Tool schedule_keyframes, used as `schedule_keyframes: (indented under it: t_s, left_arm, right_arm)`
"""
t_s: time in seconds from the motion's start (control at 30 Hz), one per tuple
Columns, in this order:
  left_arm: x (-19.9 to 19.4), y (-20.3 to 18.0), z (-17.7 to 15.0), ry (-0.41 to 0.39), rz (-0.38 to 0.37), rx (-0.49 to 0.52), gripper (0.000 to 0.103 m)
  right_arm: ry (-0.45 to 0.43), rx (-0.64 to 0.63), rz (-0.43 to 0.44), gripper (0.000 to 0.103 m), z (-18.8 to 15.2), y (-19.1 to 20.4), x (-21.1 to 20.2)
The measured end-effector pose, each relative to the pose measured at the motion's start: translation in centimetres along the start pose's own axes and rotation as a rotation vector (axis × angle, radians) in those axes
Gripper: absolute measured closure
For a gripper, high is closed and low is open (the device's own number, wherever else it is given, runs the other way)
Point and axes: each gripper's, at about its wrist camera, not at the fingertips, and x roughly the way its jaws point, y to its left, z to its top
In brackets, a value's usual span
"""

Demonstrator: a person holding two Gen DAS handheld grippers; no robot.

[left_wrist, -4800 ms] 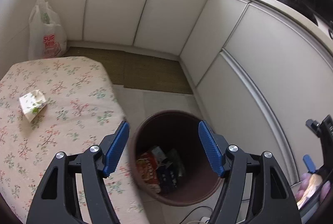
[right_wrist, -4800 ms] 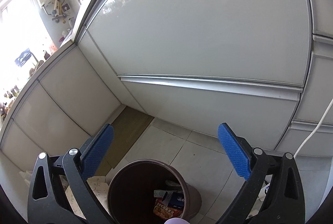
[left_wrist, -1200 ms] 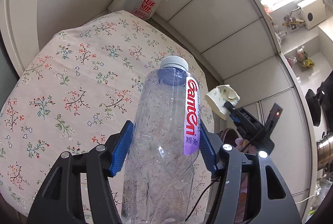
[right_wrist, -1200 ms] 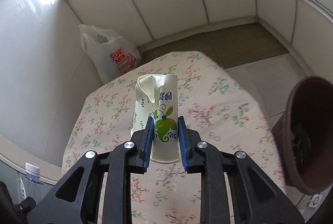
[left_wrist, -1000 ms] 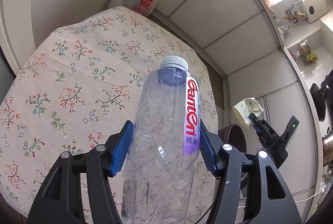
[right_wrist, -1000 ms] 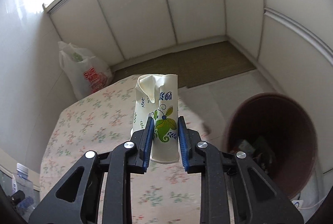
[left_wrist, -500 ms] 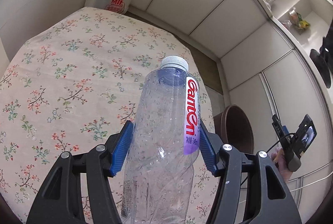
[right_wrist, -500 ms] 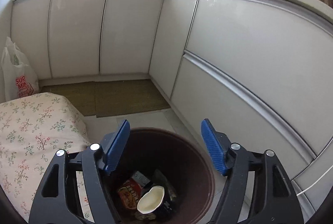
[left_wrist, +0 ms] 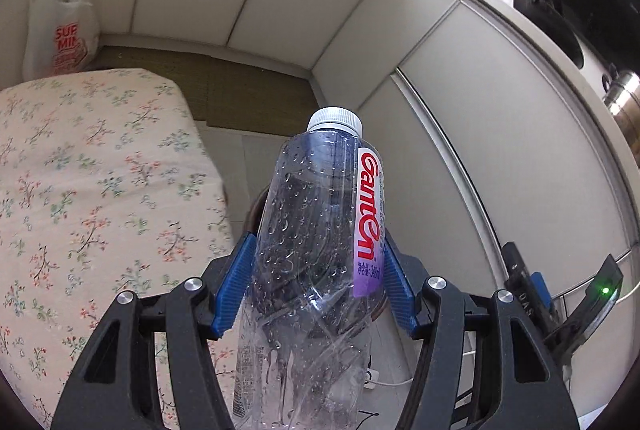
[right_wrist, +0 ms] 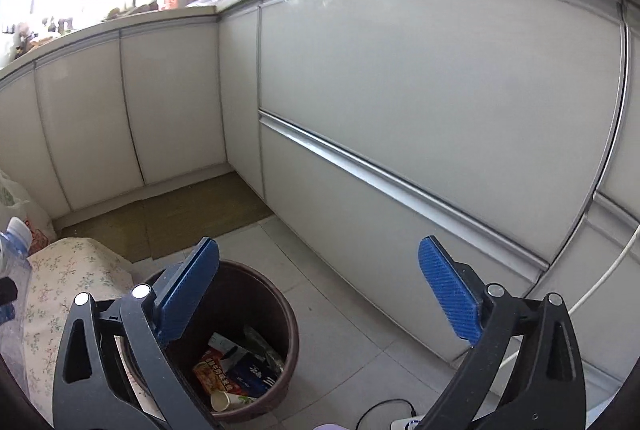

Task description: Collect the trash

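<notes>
1. Left wrist view. The left gripper [left_wrist: 316, 288] has its blue pads [left_wrist: 234, 290] pressed on both sides of a clear plastic bottle [left_wrist: 316, 250]. The bottle stands upright between them, white cap on, droplets inside, a red-lettered label down its right side. Behind and partly hidden by the bottle is the dark rim of the brown bin [left_wrist: 256, 206]. To the left lies a floral-cloth table [left_wrist: 92, 182]. A white plastic bag [left_wrist: 60, 30] with red print stands on the floor at far left, against the white cabinets [left_wrist: 500, 134]. A woven mat [left_wrist: 248, 98] lies at their foot.

2. Right wrist view. The right gripper [right_wrist: 320, 294] has its jaws opening, spread wide, with nothing between them. It hangs above the brown bin [right_wrist: 288, 314], which sits on the tiled floor just beside the table [right_wrist: 72, 270]. Inside the bin lie a crushed paper cup [right_wrist: 226, 400], an orange packet [right_wrist: 212, 374] and a blue carton [right_wrist: 252, 376]. The bottle [right_wrist: 12, 250] shows at the left edge.
</notes>
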Motion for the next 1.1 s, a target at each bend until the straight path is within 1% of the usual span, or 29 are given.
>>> schedule_keyframes:
  t_s: [0.1, 0.23, 0.3, 0.37, 0.43, 0.47, 0.53, 0.6, 0.7, 0.9, 1.03, 1.1]
  left_arm:
    - [2.4, -3.2, 1.7, 0.025, 0.011, 0.032, 0.043]
    - [5.1, -6.7, 2.8, 0.040, 0.040, 0.067, 0.043]
    - [6.6, -8.0, 3.1, 0.064, 0.048, 0.074, 0.042]
    - [7.5, -8.5, 3.3, 0.065, 0.086, 0.063, 0.041]
    - [8.0, -8.7, 3.5, 0.052, 0.119, 0.055, 0.036]
    - [8.1, -8.6, 3.5, 0.046, 0.127, 0.047, 0.033]
    - [8.2, -8.3, 3.8, 0.046, 0.122, 0.028, 0.031]
    - [7.9, -8.0, 3.7, 0.044, 0.121, 0.019, 0.030]
    - [7.5, -8.0, 3.0, 0.039, 0.143, 0.041, 0.030]
    - [5.2, -5.8, 0.5, 0.021, 0.201, 0.059, 0.027]
    - [2.1, -4.4, -0.9, -0.034, 0.264, 0.089, 0.023]
    - [-0.4, -4.0, -1.7, -0.099, 0.307, 0.120, 0.021]
  right_arm:
    - [0.016, 0.054, -0.025, 0.007, 0.1, -1.9, 1.3]
    - [0.003, 0.060, -0.056, 0.007, 0.3, -2.8, 2.1]
    - [0.002, 0.057, -0.063, 0.007, 0.3, -3.1, 2.3]
    - [0.004, 0.063, -0.061, 0.007, 0.3, -3.3, 2.4]
    - [0.008, 0.074, -0.056, 0.007, 0.3, -3.6, 2.3]
    - [0.008, 0.078, -0.054, 0.007, 0.3, -3.5, 2.3]
    - [0.015, 0.084, -0.041, 0.007, 0.3, -3.6, 2.3]
    - [0.018, 0.086, -0.033, 0.007, 0.3, -3.4, 2.2]
    - [0.017, 0.091, -0.024, 0.007, 0.3, -3.3, 1.9]
    - [0.008, 0.078, 0.006, 0.007, 0.3, -2.0, 1.2]
    - [-0.013, 0.056, 0.047, 0.007, 0.2, -0.6, 0.1]
    - [-0.029, 0.044, 0.083, 0.007, 0.2, 0.3, -0.9]
